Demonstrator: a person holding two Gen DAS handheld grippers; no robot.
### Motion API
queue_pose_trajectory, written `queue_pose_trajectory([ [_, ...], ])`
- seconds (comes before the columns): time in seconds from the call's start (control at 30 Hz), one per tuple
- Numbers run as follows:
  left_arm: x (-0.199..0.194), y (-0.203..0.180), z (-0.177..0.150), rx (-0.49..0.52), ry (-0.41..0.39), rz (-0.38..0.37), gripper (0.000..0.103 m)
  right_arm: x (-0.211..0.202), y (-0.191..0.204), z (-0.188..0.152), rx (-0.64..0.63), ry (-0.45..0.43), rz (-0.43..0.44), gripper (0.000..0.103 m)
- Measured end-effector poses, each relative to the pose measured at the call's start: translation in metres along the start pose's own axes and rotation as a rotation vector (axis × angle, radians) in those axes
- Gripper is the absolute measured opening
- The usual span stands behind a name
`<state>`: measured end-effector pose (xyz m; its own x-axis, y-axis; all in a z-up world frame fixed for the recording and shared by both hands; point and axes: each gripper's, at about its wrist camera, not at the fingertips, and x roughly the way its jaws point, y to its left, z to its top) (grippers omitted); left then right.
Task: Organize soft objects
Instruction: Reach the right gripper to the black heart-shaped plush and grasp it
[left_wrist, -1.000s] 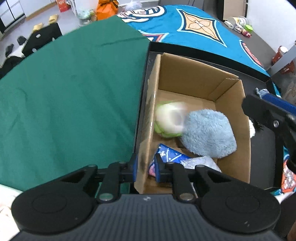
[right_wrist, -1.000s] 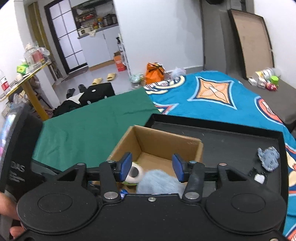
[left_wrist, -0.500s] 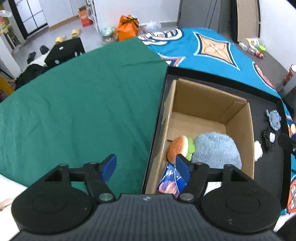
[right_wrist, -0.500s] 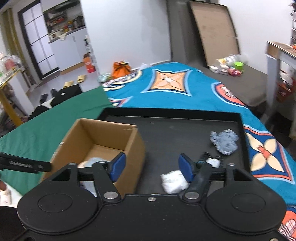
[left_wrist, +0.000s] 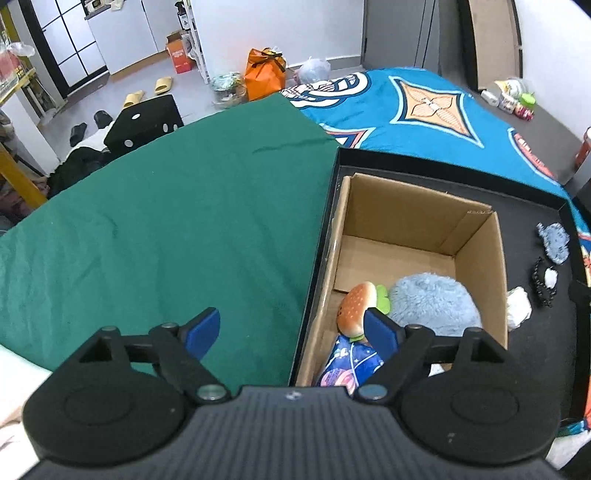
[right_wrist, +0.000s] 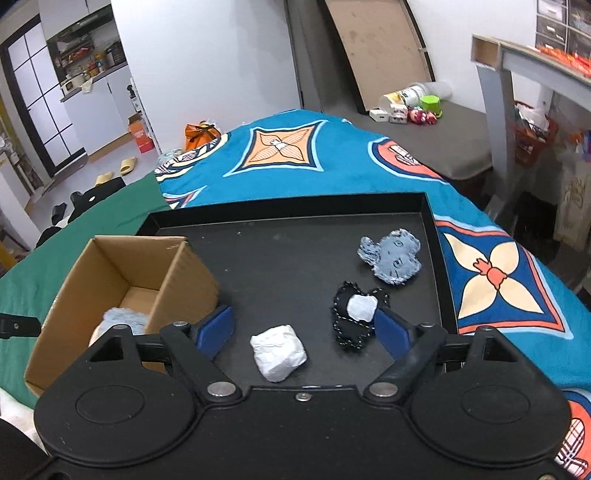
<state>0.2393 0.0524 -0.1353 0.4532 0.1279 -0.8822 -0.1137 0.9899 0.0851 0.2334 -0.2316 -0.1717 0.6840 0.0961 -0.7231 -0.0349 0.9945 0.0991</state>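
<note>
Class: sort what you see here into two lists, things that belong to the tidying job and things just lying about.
Job: cardboard box, burger plush, fluffy blue plush, white soft lump, black heart patch, blue denim patch.

Lying about: orange bag, yellow slippers.

Readable text: none in either view.
Cardboard box (left_wrist: 476, 236): plain brown walls, no print legible.
Blue patterned blanket (right_wrist: 332, 155): ornaments and emblem shapes only; the striped emblem marks are too blurred to read as letters.
Orange carton on the floor (left_wrist: 181, 59): a pale mark on its side, too small to read.
Bottles and tubs by the far wall (right_wrist: 410, 103): labels show as colour patches, not legible.
Blue printed pouch in the box (left_wrist: 347, 365): planets and stars, no words.
</note>
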Motion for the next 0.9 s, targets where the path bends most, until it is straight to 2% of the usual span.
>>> queue_pose_trajectory([
  [0.37,0.005,-0.024,0.002,0.09,0.051,0.092,0.084,0.03,-0.035,-0.007,0.046,0.027,0.006,0.079],
  [0.5,0.006,-0.035,0.003,0.125,0.07,0.095,0.084,0.047,-0.047,-0.009,0.062,0.046,0.003,0.079],
  [0.8,0.013,-0.05,0.009,0.158,0.101,0.153,0.084,0.073,-0.064,-0.009,0.076,0.081,0.0,0.079],
  [0.9,0.012,-0.053,0.009,0.167,0.089,0.166,0.084,0.08,-0.065,-0.01,0.065,0.096,0.005,0.076],
])
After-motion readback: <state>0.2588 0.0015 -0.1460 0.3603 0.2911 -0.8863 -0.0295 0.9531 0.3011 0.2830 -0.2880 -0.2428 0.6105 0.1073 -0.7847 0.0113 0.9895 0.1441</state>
